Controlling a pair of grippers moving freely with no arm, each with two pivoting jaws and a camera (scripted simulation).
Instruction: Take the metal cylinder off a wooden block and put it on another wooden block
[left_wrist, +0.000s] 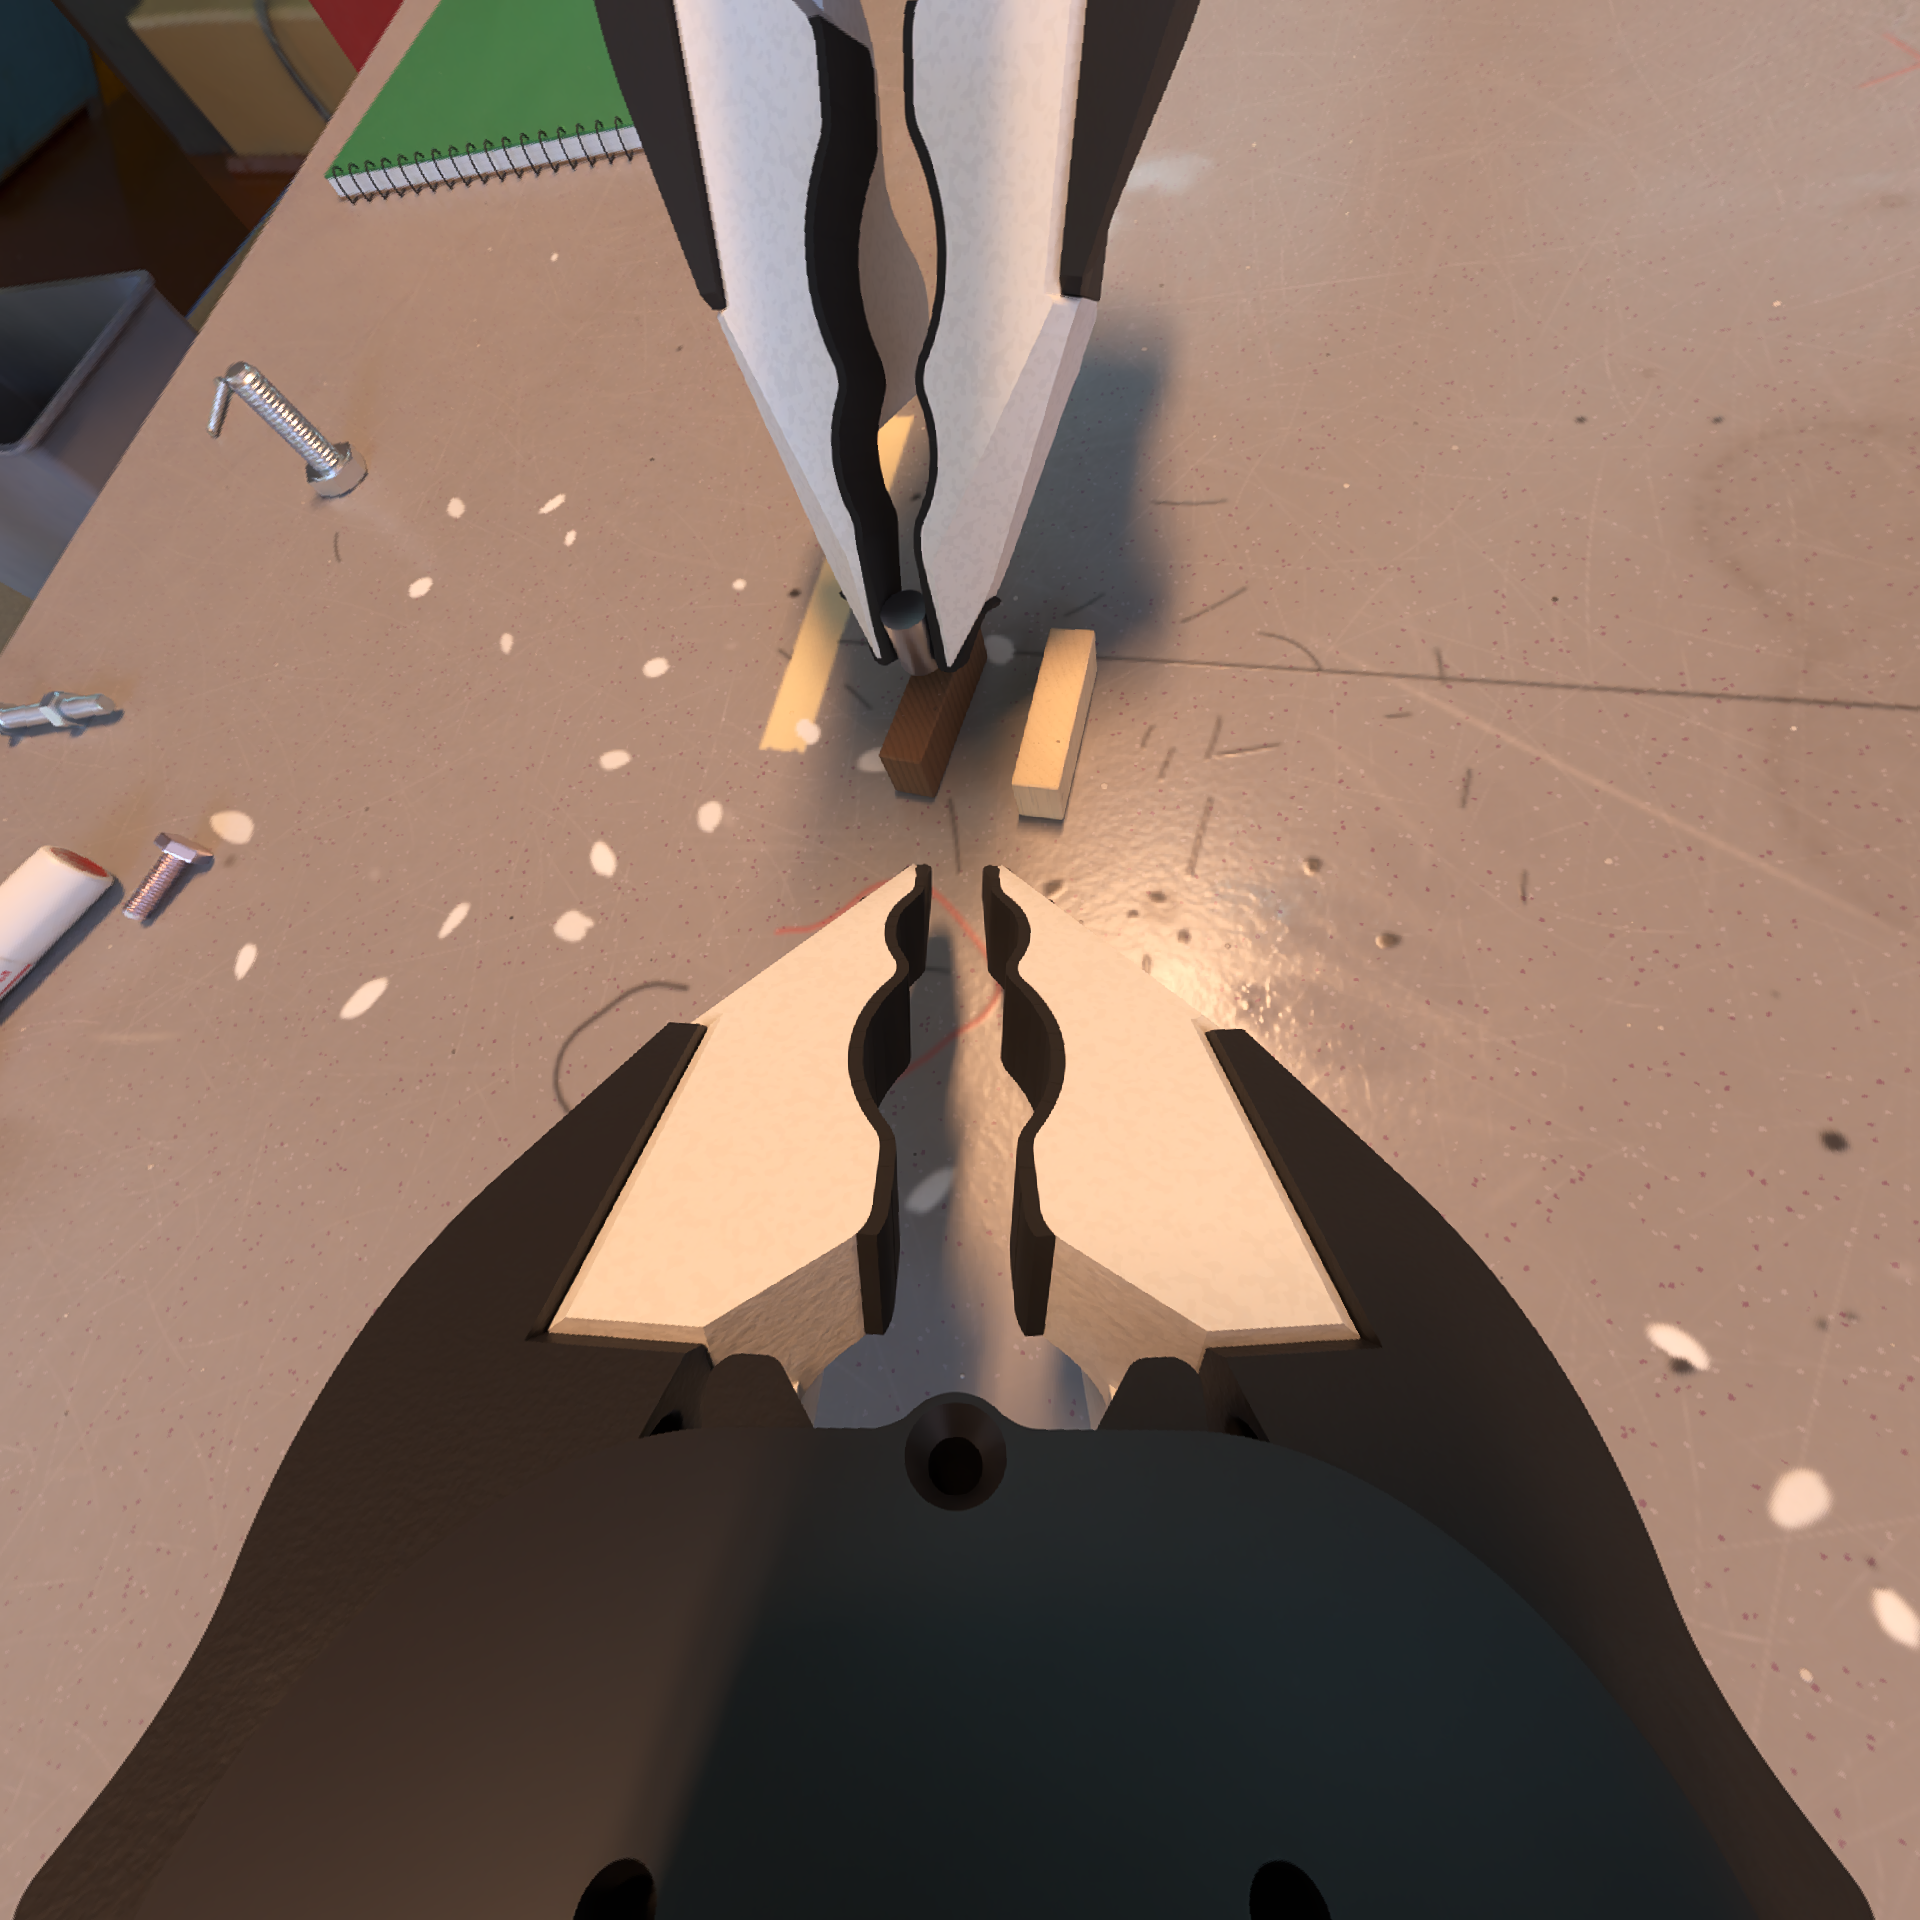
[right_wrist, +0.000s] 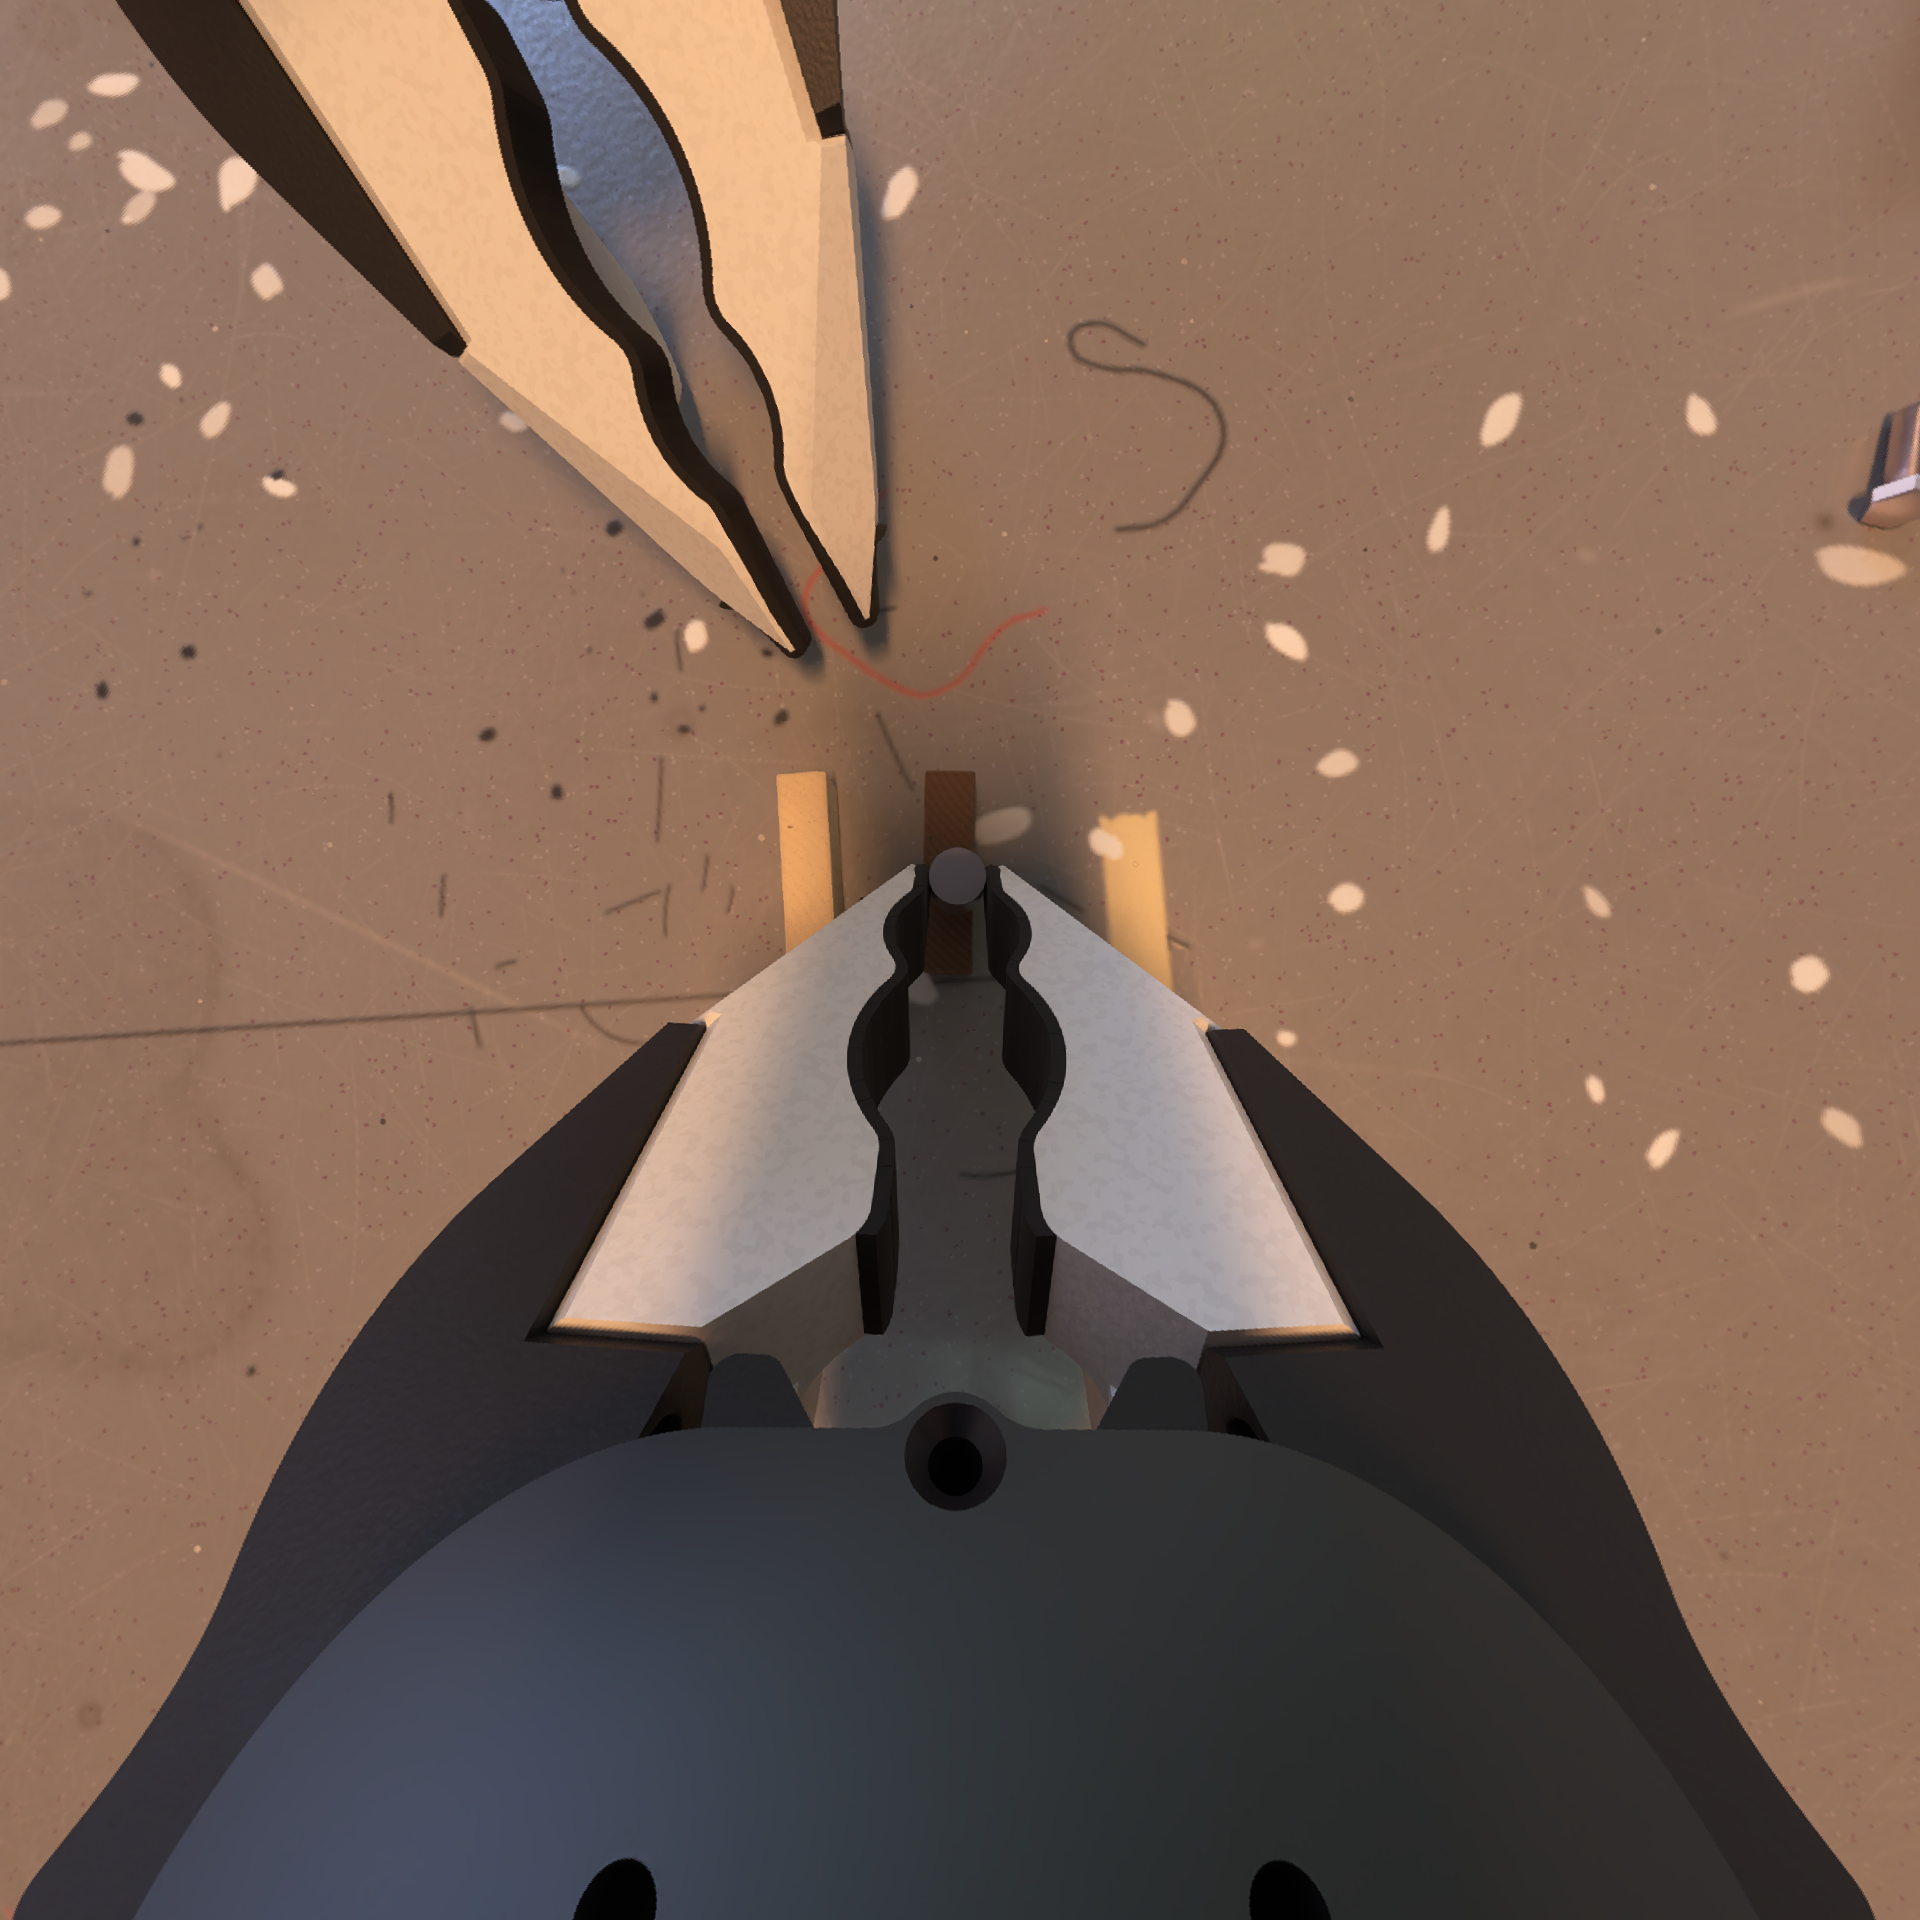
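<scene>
Between my right gripper's (right_wrist: 956, 878) fingertips sits the metal cylinder (right_wrist: 956, 875), upright, with the jaws clamped on its sides. My left wrist view shows the same grip from across the table: the right gripper (left_wrist: 914, 639) comes down from above, and the cylinder (left_wrist: 906, 629) stands at the far end of the dark wooden block (left_wrist: 930, 727); I cannot tell whether its base touches the wood. A pale wooden block (left_wrist: 1055, 727) lies just beside the dark one, parallel to it, and a strip of yellow tape (left_wrist: 805, 675) runs along the dark block's other side. My left gripper (left_wrist: 956, 883) hangs near the blocks with its jaws a narrow gap apart and nothing between them, over a thin red thread (right_wrist: 925, 665) on the scratched tabletop (left_wrist: 1455, 520). Farther out along the left edge I see a long bolt (left_wrist: 286, 426), a short bolt (left_wrist: 166, 878), a white tube (left_wrist: 47, 899) and a green spiral notebook (left_wrist: 488, 104).
</scene>
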